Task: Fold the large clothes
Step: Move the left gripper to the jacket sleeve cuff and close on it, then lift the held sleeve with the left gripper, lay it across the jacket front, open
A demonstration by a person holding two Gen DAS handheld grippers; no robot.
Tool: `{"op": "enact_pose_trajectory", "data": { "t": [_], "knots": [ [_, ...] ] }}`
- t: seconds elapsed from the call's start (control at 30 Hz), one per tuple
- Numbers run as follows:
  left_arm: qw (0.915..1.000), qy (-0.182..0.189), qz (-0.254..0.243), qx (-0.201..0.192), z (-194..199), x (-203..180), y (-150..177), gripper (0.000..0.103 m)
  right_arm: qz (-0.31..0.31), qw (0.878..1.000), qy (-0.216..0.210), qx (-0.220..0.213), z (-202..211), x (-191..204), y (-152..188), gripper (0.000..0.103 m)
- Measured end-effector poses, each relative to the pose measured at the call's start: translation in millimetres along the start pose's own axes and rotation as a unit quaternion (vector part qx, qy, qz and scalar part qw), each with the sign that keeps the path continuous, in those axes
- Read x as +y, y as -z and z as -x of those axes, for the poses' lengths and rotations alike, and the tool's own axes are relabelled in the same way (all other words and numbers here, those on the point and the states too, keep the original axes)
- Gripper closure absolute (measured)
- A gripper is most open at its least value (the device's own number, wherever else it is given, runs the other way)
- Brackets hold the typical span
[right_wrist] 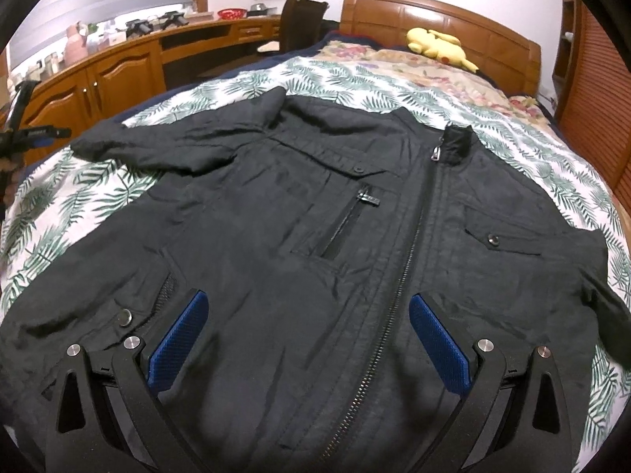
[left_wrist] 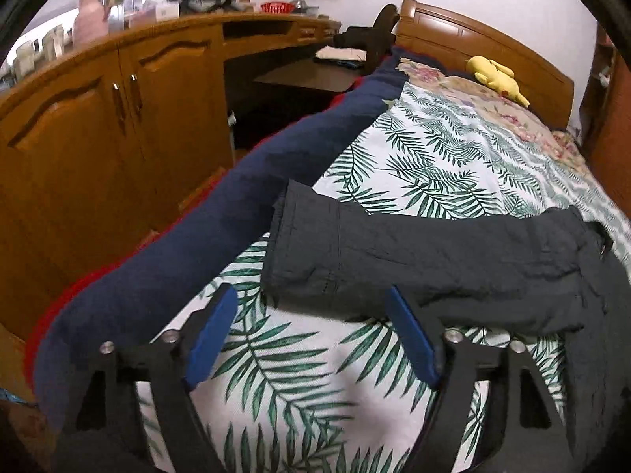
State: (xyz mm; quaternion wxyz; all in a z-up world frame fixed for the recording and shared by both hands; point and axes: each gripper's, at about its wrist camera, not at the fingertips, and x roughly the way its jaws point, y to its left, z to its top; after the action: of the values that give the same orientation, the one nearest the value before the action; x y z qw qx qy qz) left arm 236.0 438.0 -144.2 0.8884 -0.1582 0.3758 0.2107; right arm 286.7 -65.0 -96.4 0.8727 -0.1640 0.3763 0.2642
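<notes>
A black zip jacket (right_wrist: 315, 236) lies face up and spread flat on the bed, collar toward the headboard, zipper closed. Its left sleeve (left_wrist: 414, 252) stretches out sideways, cuff toward the bed's left edge. My left gripper (left_wrist: 311, 303) is open and empty, hovering just in front of that sleeve near the cuff. My right gripper (right_wrist: 307, 307) is open and empty, low over the jacket's lower front, its fingers either side of the zipper. The left gripper also shows at the far left of the right wrist view (right_wrist: 39, 134).
The bed has a palm-leaf cover (left_wrist: 299, 358) with a navy blanket (left_wrist: 221, 213) along its left edge. A yellow plush toy (right_wrist: 437, 45) lies by the wooden headboard (right_wrist: 441, 12). A wooden cabinet and desk (left_wrist: 98, 126) run along the left; a chair (right_wrist: 299, 19) stands at the desk.
</notes>
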Motion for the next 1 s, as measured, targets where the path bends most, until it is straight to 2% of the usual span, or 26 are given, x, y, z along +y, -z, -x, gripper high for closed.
{"op": "enact_pose_trajectory", "data": {
  "t": [0.3, 0.47, 0.53, 0.57, 0.6, 0.63, 0.67, 0.8, 1.0],
  "knots": [
    [0.9984, -0.002, 0.043, 0.036, -30.6, 23.6, -5.0, 0.034, -0.012, 1.0, 0.004, 0.021, -16.0, -0.2, 14.4, 0.0],
    [0.9979, 0.002, 0.041, 0.05, -40.6, 18.5, -4.5, 0.04, -0.017, 1.0, 0.002, 0.022, -14.3, -4.2, 13.9, 0.0],
    [0.9975, 0.006, 0.04, 0.058, -45.0, 17.6, -5.5, 0.05, -0.016, 1.0, 0.004, 0.021, -12.2, -4.6, 15.0, 0.0],
    [0.997, 0.01, 0.043, 0.064, -47.4, 18.6, -6.3, 0.064, -0.016, 1.0, 0.005, 0.021, -10.2, -4.7, 16.1, 0.0],
    [0.9963, 0.013, 0.049, 0.069, -49.8, 20.1, -7.6, 0.087, -0.017, 1.0, 0.006, 0.021, -7.6, -6.0, 17.5, 0.0],
    [0.9954, 0.016, 0.055, 0.076, -50.7, 21.2, -8.7, 0.094, -0.017, 1.0, 0.006, 0.02, -5.6, -6.2, 18.2, 0.0],
    [0.9951, 0.022, 0.057, 0.078, -48.3, 20.4, -9.8, 0.095, -0.019, 1.0, 0.007, 0.019, -2.8, -6.9, 18.7, 0.0],
    [0.9986, 0.018, 0.028, 0.042, -15.0, -2.1, -21.2, 0.096, -0.022, 1.0, 0.016, 0.011, 16.3, -14.2, 24.1, 0.0],
    [0.9977, 0.051, -0.04, -0.021, 61.5, -72.6, -35.1, 0.096, -0.044, 0.999, 0.032, -0.002, 46.2, -35.9, 38.3, 0.0]
  ]
}}
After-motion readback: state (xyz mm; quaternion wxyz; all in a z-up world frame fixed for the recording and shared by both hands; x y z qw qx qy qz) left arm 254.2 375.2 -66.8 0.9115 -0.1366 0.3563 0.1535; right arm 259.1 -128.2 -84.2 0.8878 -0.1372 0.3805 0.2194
